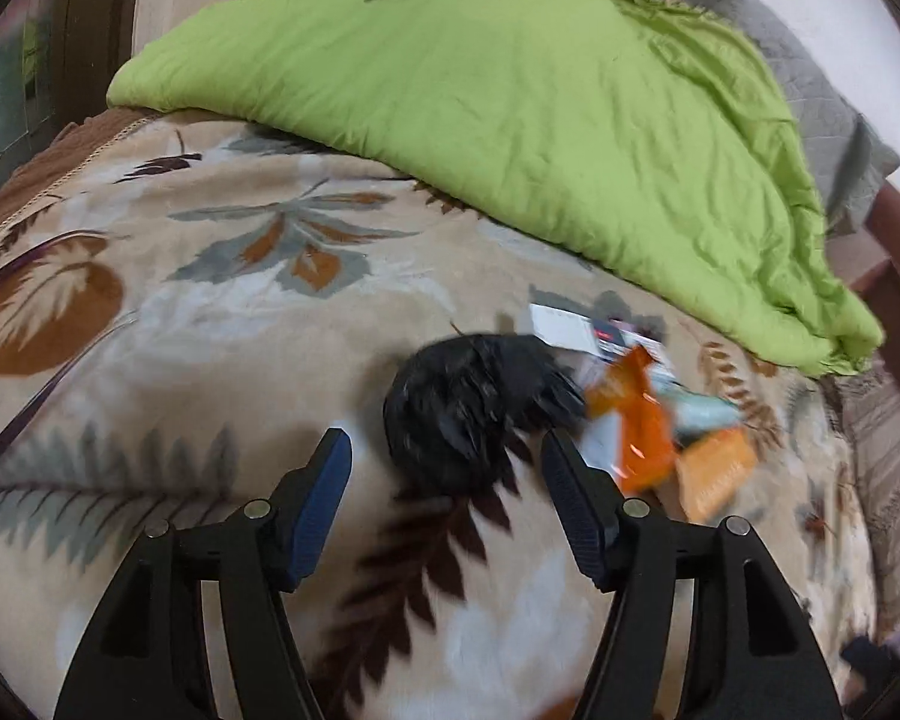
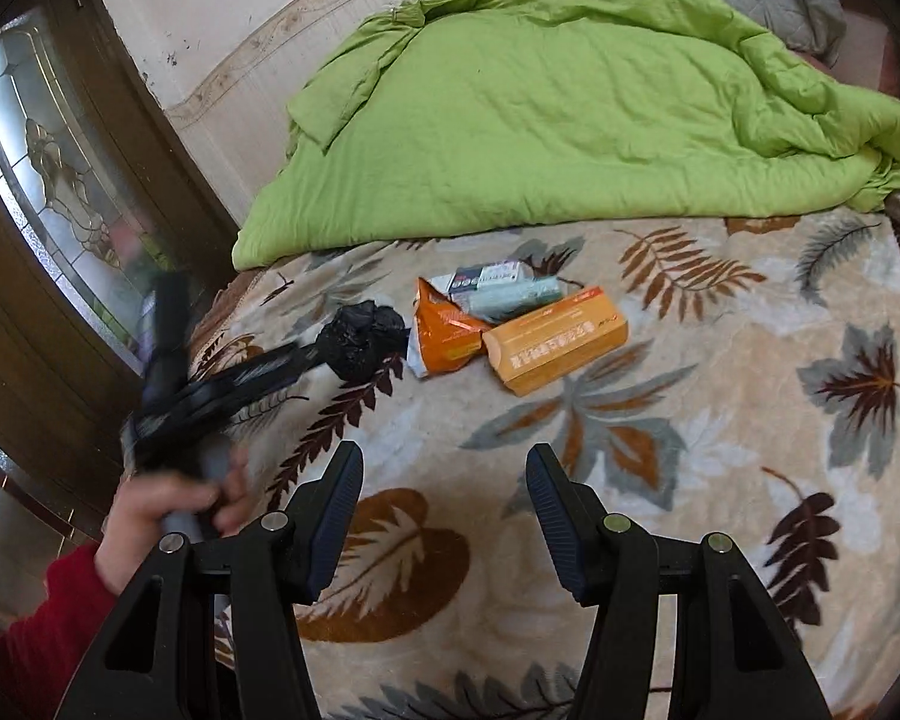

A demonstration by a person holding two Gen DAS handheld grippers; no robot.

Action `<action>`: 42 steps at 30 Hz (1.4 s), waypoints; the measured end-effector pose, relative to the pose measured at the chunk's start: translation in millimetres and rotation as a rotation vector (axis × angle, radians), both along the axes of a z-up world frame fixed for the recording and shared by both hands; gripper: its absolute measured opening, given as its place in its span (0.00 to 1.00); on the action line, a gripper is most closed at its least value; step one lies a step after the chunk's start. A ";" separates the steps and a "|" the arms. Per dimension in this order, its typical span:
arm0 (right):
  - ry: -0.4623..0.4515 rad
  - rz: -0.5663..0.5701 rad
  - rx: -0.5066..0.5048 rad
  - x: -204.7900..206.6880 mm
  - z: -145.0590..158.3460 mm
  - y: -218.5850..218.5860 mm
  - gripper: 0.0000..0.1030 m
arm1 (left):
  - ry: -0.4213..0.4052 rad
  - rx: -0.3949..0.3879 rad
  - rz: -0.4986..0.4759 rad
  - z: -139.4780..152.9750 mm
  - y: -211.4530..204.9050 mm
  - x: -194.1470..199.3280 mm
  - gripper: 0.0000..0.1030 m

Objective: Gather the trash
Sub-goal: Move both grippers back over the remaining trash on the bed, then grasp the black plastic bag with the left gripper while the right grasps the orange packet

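A crumpled black plastic bag [image 1: 468, 408] lies on the leaf-patterned blanket [image 1: 210, 312], with trash just right of it: an orange snack wrapper [image 1: 636, 420], an orange carton [image 1: 717, 471], a pale blue pack [image 1: 705, 411] and a white box [image 1: 570, 330]. My left gripper [image 1: 444, 450] is open, its fingertips just short of the bag. The right wrist view shows the bag [image 2: 363, 339], wrapper [image 2: 444, 336], carton [image 2: 561, 339], pale pack [image 2: 513, 294] and the left gripper [image 2: 297, 360] reaching the bag. My right gripper [image 2: 444, 468] is open and empty, well short of the trash.
A rumpled green duvet [image 2: 558, 102] covers the far half of the bed. A grey pillow [image 1: 810, 90] lies beyond it. A wooden door with patterned glass [image 2: 48, 168] stands at the left. The bed edge drops off at the right [image 1: 894, 450].
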State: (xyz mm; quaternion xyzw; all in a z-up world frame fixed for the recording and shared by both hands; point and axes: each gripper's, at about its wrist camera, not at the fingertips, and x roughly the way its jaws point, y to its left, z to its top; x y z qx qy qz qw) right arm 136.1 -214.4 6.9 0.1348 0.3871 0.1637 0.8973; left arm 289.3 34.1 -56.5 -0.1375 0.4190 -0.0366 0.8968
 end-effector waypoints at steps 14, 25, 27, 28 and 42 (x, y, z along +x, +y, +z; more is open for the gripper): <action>-0.004 0.082 -0.073 51.7 -6.5 17.7 0.59 | -0.070 -0.036 0.254 5.9 23.1 -32.6 0.34; -0.036 0.180 -0.274 151.8 -20.2 88.9 0.59 | -0.135 0.085 0.304 7.2 37.8 -57.8 0.34; -0.044 0.169 -0.319 168.5 -25.9 95.1 0.58 | -0.119 0.077 0.303 2.3 38.8 -52.9 0.34; -0.046 0.168 -0.343 174.2 -29.1 98.7 0.54 | -0.116 0.078 0.298 0.9 38.5 -50.8 0.34; -0.129 0.113 -0.287 113.4 -30.1 85.5 0.15 | -0.150 0.101 0.202 6.8 9.8 -62.4 0.34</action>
